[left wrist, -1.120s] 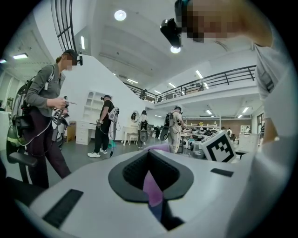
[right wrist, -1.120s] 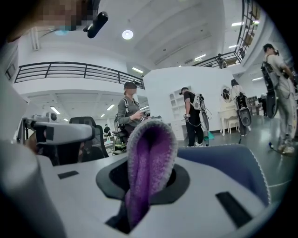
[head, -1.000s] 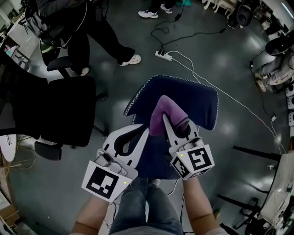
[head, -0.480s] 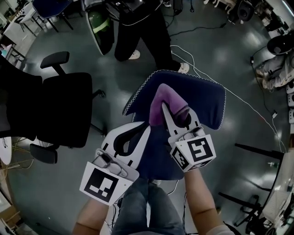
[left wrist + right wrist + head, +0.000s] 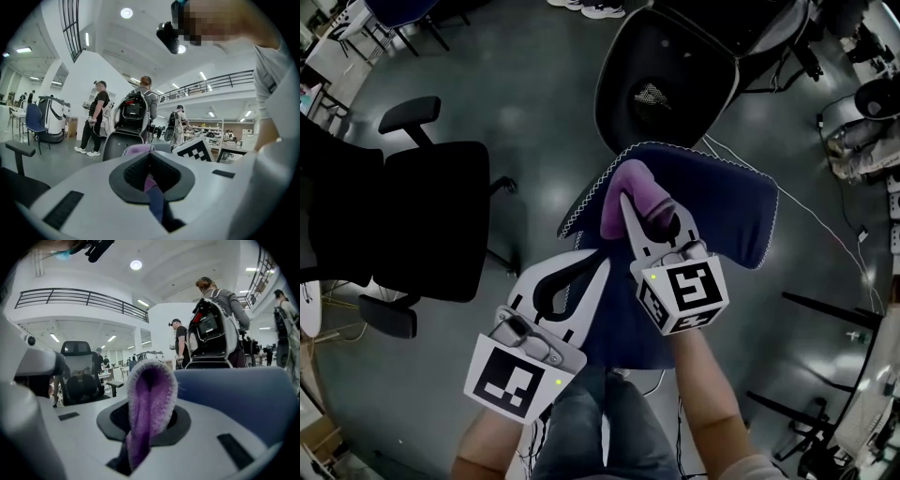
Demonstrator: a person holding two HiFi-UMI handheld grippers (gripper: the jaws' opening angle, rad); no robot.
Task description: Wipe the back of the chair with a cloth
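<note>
The dark blue chair back [image 5: 722,202] with white edge stitching fills the middle of the head view. A purple cloth [image 5: 626,187] lies against its upper left part, and my right gripper [image 5: 642,214] is shut on the cloth. In the right gripper view the cloth [image 5: 150,399] bulges up out of the shut jaws, with the chair back [image 5: 234,390] just to the right. My left gripper [image 5: 598,265] is shut by the chair back's left edge, with nothing that I can see in it. In the left gripper view its jaws [image 5: 151,176] meet, and cloth and blue fabric show through the slit.
A black office chair [image 5: 431,216] stands at the left and a black mesh chair [image 5: 675,66] just beyond the blue one. A white cable [image 5: 825,234] runs over the grey floor at the right. My jeans-clad legs [image 5: 591,431] are below. People with backpacks [image 5: 138,108] stand behind.
My right gripper has slid the cloth up and left on the chair back. The left gripper has hardly moved. The person beyond the chair has left the head view; a black mesh chair shows there.
</note>
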